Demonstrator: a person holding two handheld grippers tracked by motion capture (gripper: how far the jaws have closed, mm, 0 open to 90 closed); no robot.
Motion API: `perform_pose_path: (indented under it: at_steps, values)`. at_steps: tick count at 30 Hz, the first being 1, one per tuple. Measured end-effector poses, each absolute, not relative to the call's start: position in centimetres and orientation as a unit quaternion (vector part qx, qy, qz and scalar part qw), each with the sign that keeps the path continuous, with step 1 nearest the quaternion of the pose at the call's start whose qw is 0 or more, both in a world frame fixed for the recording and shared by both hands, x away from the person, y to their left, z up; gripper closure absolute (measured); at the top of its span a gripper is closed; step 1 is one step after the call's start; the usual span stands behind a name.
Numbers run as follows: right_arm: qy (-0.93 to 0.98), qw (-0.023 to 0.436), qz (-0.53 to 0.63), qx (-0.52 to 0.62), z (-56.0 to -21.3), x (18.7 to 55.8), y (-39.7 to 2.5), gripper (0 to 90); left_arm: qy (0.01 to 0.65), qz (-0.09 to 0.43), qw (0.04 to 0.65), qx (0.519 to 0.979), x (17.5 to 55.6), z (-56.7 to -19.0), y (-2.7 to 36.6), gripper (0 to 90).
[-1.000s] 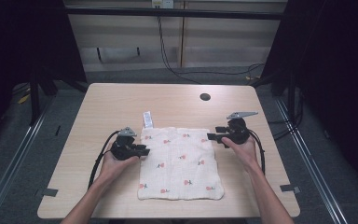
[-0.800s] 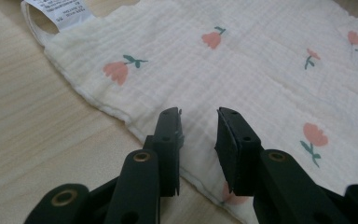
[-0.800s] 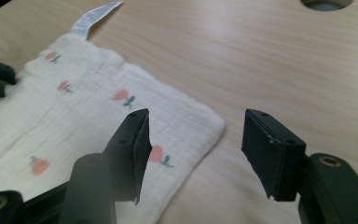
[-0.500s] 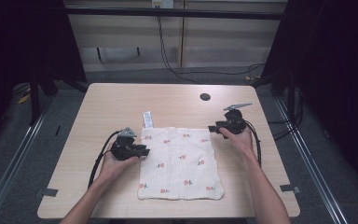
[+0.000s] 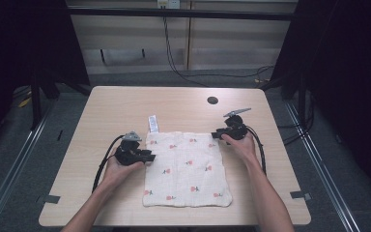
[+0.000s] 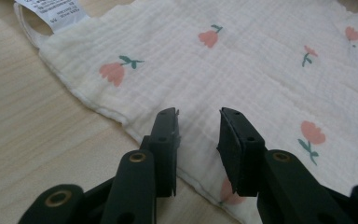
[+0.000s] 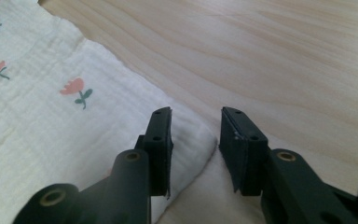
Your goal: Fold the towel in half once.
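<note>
A white cloth (image 5: 186,166) printed with small red flowers lies flat on the wooden table (image 5: 116,104). A white care label (image 5: 152,123) sticks out at its far left corner. My left gripper (image 5: 147,157) rests at the cloth's left edge, jaws open over the hem (image 6: 198,140). My right gripper (image 5: 216,135) sits at the cloth's far right corner, open, with the corner's edge (image 7: 196,140) lying between its jaws. Neither holds the cloth (image 6: 261,70).
A small dark round hole (image 5: 212,100) marks the table top behind the right gripper. Black cables (image 5: 104,162) trail from both grippers toward the person. Bare wood (image 7: 284,56) stretches beyond the cloth's corner. Tape marks (image 5: 299,195) sit near the table's front corners.
The right gripper has moved down and left onto the cloth's far right corner. The left gripper has stayed at the left edge.
</note>
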State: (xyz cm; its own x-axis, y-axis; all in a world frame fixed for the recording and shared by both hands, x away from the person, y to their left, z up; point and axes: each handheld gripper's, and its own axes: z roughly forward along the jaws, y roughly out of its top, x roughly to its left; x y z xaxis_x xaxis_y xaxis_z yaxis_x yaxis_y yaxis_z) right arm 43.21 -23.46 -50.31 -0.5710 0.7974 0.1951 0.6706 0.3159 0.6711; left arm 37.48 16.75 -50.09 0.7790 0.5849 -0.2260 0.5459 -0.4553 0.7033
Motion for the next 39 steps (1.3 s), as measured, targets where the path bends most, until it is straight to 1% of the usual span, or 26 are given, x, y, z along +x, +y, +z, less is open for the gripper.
perform_pose_path:
  at_steps: [4, 7, 13, 15, 16, 18, 19, 21, 25, 30, 31, 32, 35, 36, 37, 39]
  values:
    - [0.811, 0.092, 0.357, 0.455, -50.2, 43.1, -23.2, 81.4, 0.34, 0.036, 0.421, 0.84, 37.7, -49.2, 17.2, 65.6]
    - [0.806, 0.09, 0.364, 0.459, -50.4, 43.1, -23.3, 85.4, 0.36, 0.053, 0.427, 0.828, 38.7, -48.8, 18.0, 65.6]
    - [0.81, 0.102, 0.353, 0.457, -50.3, 42.9, -23.0, 86.1, 0.4, 0.073, 0.434, 0.804, 41.2, -49.3, 19.0, 67.2]
    - [0.808, 0.098, 0.358, 0.458, -50.4, 43.0, -23.1, 86.1, 0.403, 0.073, 0.424, 0.808, 41.8, -49.7, 18.9, 67.3]
    - [0.806, 0.096, 0.36, 0.461, -50.4, 43.0, -23.2, 86.1, 0.406, 0.084, 0.418, 0.808, 42.0, -49.9, 18.9, 67.7]
    - [0.805, 0.095, 0.363, 0.459, -50.4, 42.9, -23.2, 86.0, 0.409, 0.069, 0.419, 0.808, 42.5, -50.3, 18.9, 68.1]
    - [0.806, 0.096, 0.363, 0.459, -50.4, 42.9, -23.3, 86.0, 0.412, 0.07, 0.414, 0.809, 42.7, -50.4, 18.7, 68.0]
    - [0.807, 0.095, 0.359, 0.46, -50.3, 42.9, -23.4, 86.0, 0.417, 0.052, 0.415, 0.807, 43.0, -50.8, 18.5, 66.5]
    - [0.806, 0.095, 0.359, 0.461, -50.3, 42.7, -23.4, 86.0, 0.409, 0.067, 0.41, 0.812, 43.5, -50.8, 17.6, 65.1]
    - [0.808, 0.098, 0.354, 0.461, -50.3, 42.6, -23.2, 86.0, 0.41, 0.07, 0.405, 0.814, 44.5, -50.7, 16.7, 65.8]
    - [0.809, 0.099, 0.353, 0.46, -50.3, 42.6, -23.2, 86.0, 0.41, 0.071, 0.409, 0.812, 44.4, -50.8, 16.5, 66.9]
    - [0.808, 0.097, 0.353, 0.462, -50.2, 42.6, -23.2, 86.0, 0.398, 0.072, 0.407, 0.819, 44.5, -50.9, 16.4, 69.8]
    - [0.806, 0.096, 0.359, 0.462, -50.3, 42.6, -23.3, 86.0, 0.389, 0.059, 0.422, 0.817, 44.3, -51.1, 15.9, 73.3]
    - [0.805, 0.095, 0.361, 0.461, -50.4, 42.7, -23.3, 86.0, 0.386, 0.066, 0.416, 0.821, 44.3, -51.0, 15.7, 74.8]
    - [0.805, 0.095, 0.361, 0.46, -50.4, 42.7, -23.3, 86.0, 0.385, 0.071, 0.415, 0.821, 44.3, -51.0, 15.6, 77.1]
    - [0.805, 0.094, 0.363, 0.46, -50.4, 42.7, -23.3, 86.0, 0.384, 0.063, 0.414, 0.823, 44.4, -51.0, 15.6, 82.9]
